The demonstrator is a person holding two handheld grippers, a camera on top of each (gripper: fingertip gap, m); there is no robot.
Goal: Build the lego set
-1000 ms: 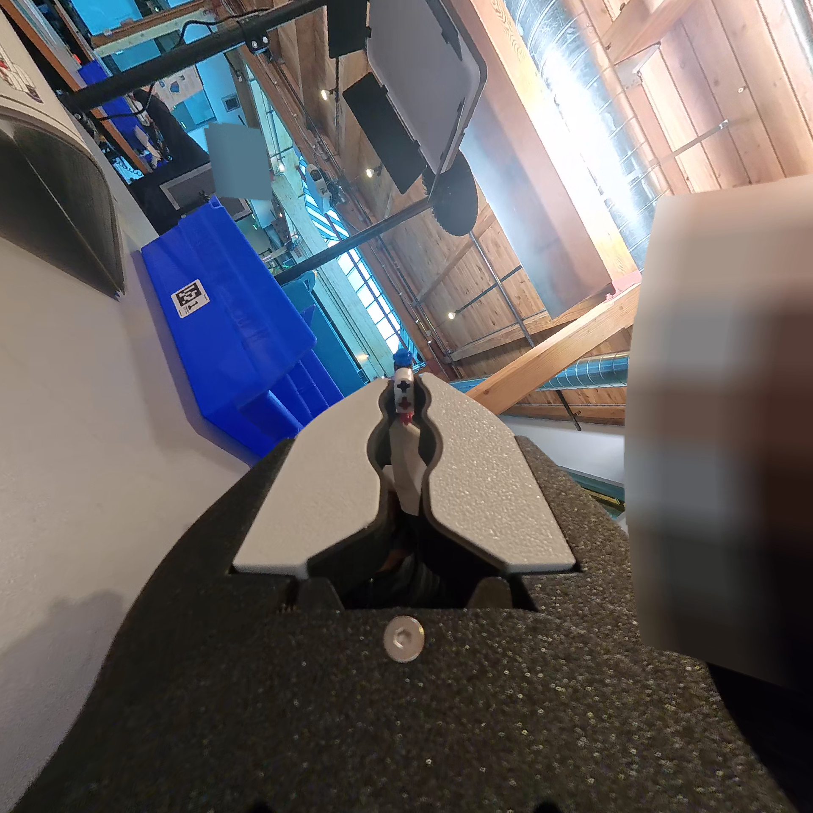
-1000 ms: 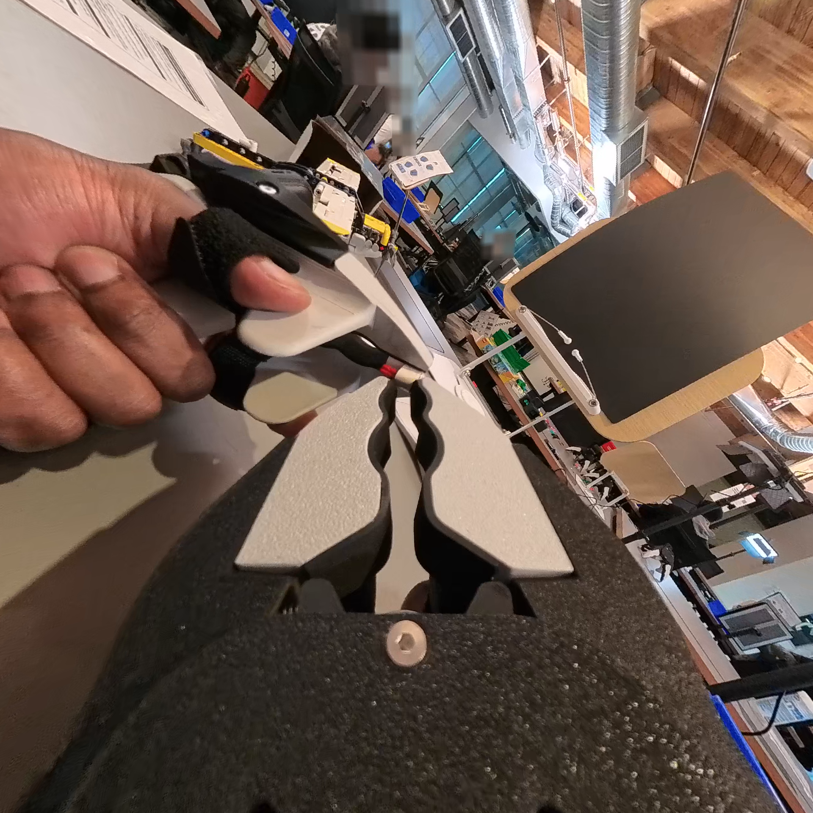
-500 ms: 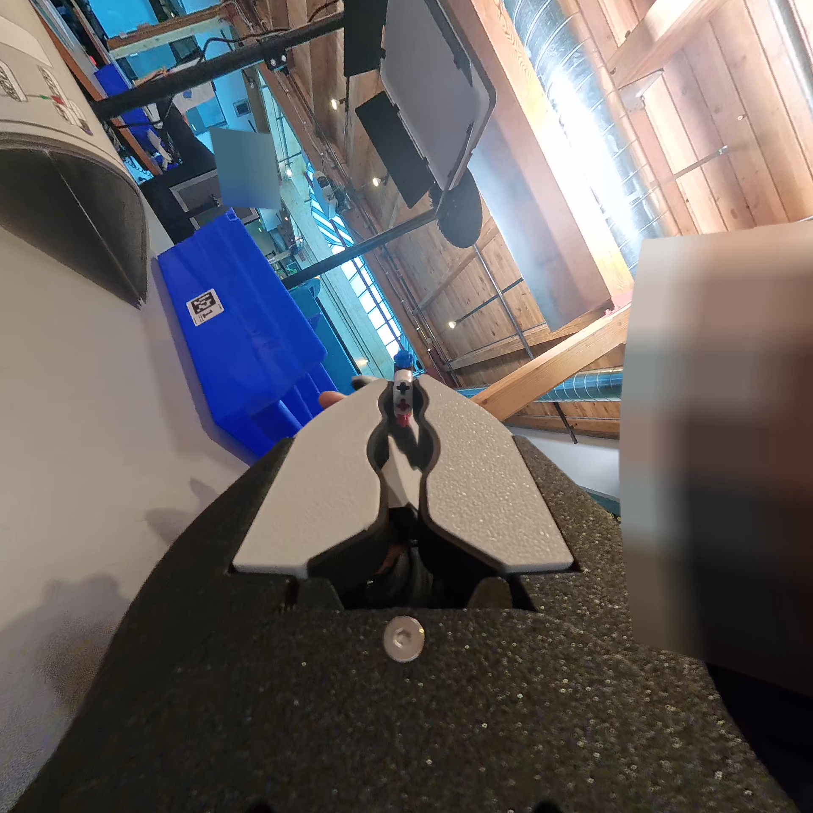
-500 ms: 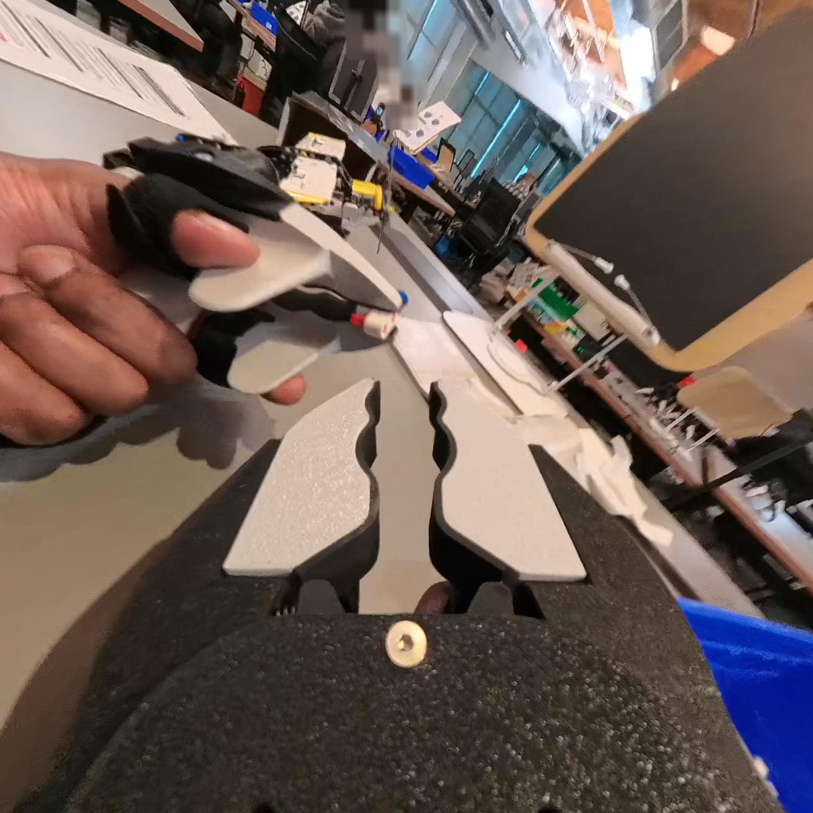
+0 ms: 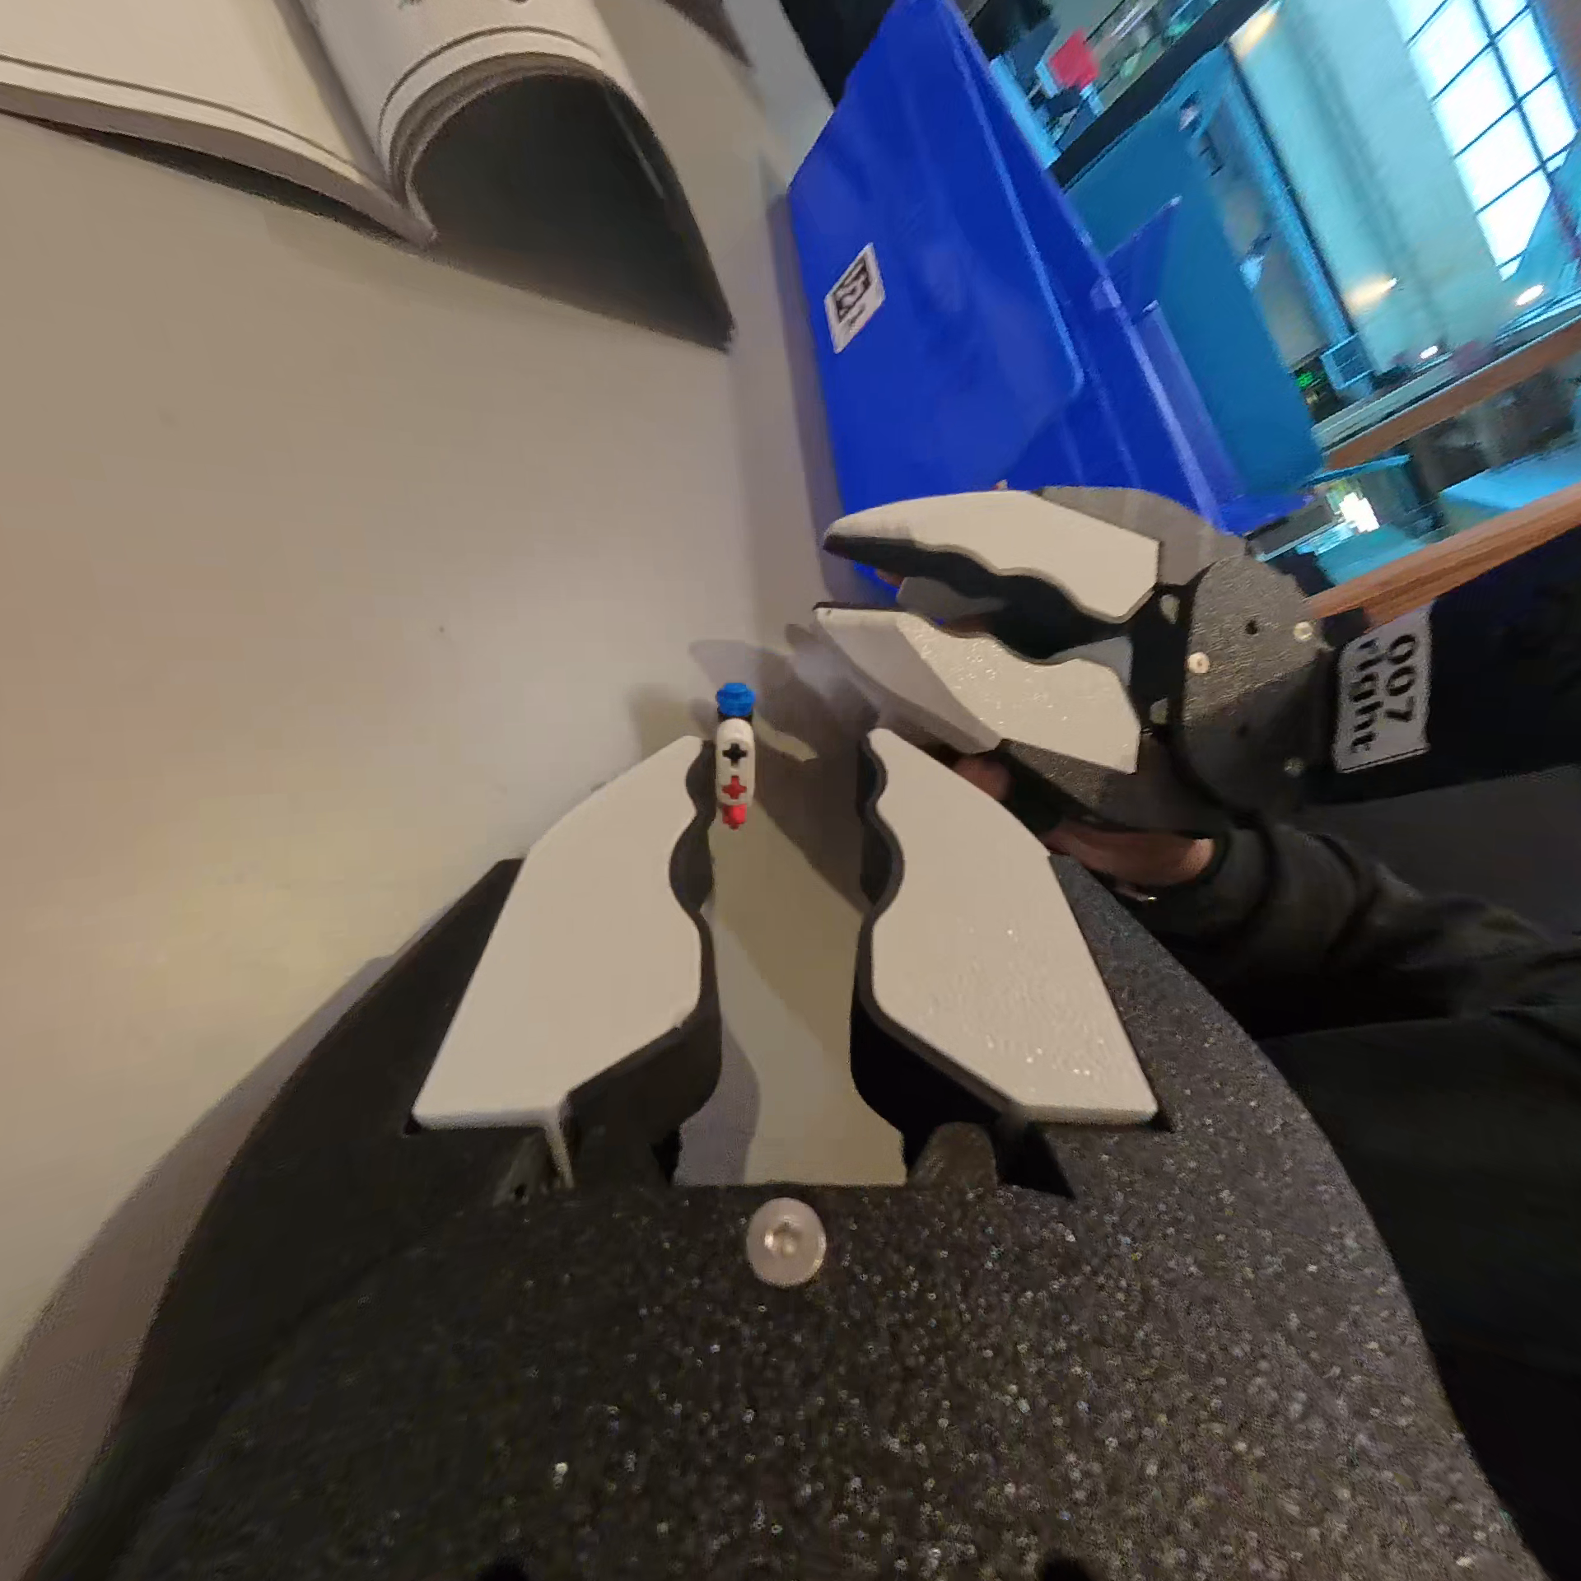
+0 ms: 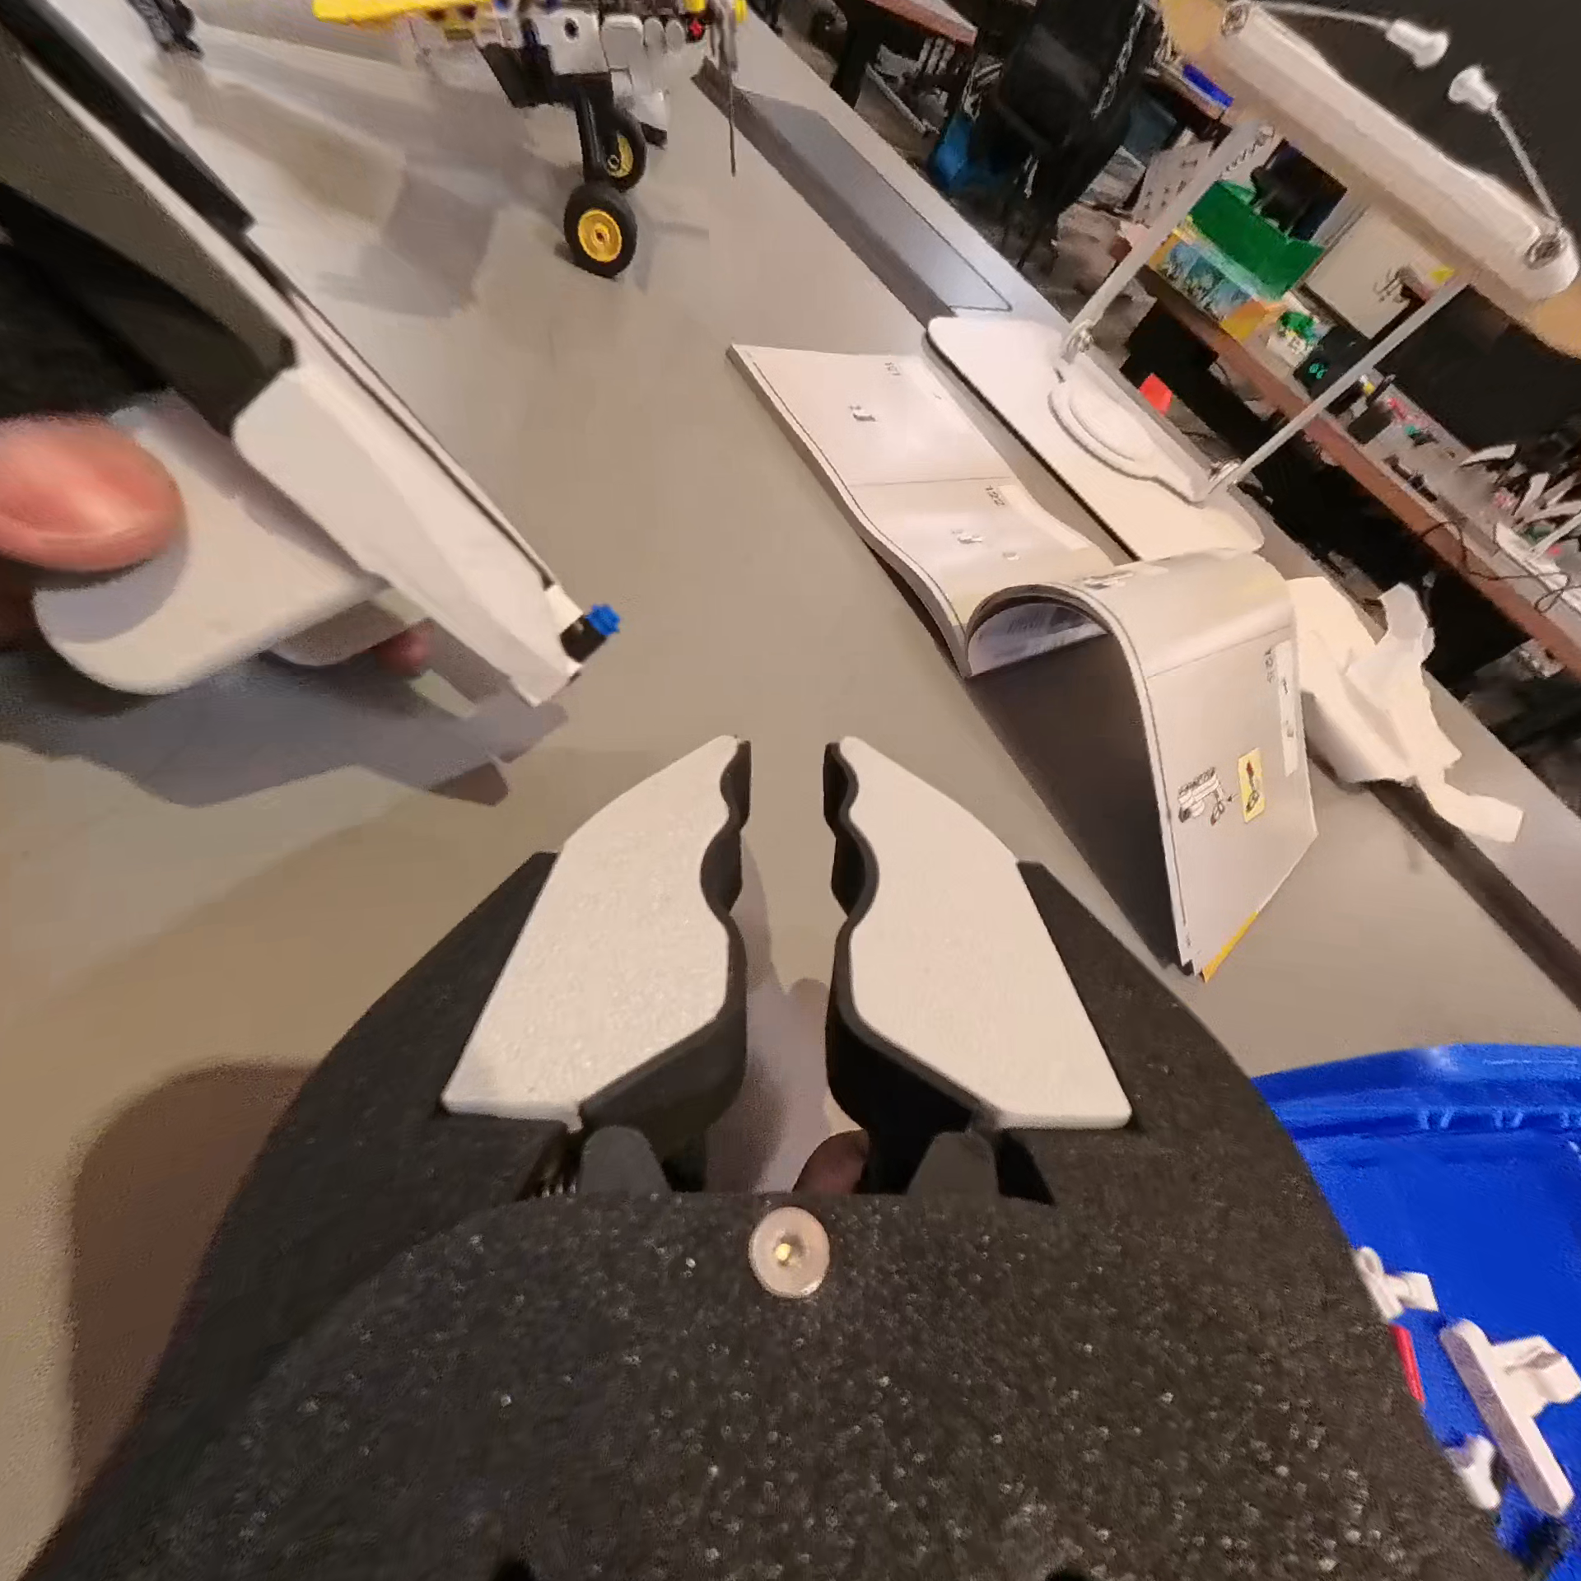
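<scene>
My left gripper is open just above the grey table. A small white piece with a blue cap and a red pin stands against the inner edge of its left finger. The right finger stands clear of the piece, so nothing presses it. The piece also shows in the right wrist view, poking out at the tip of the left gripper. My right gripper is slightly open with nothing between its pads. In the left wrist view the right gripper hovers just right of the piece.
A blue bin stands behind the grippers and holds white parts at the right. An open booklet lies ahead. A toy vehicle with yellow wheels, a white lamp base and crumpled paper are farther off. My hands' fingertips stand some 5 cm from each other.
My left jaws, shut on the small piece before, have opened wide; the piece stays against the left finger. Both grippers tilted down toward the table. The right gripper drew back from the piece.
</scene>
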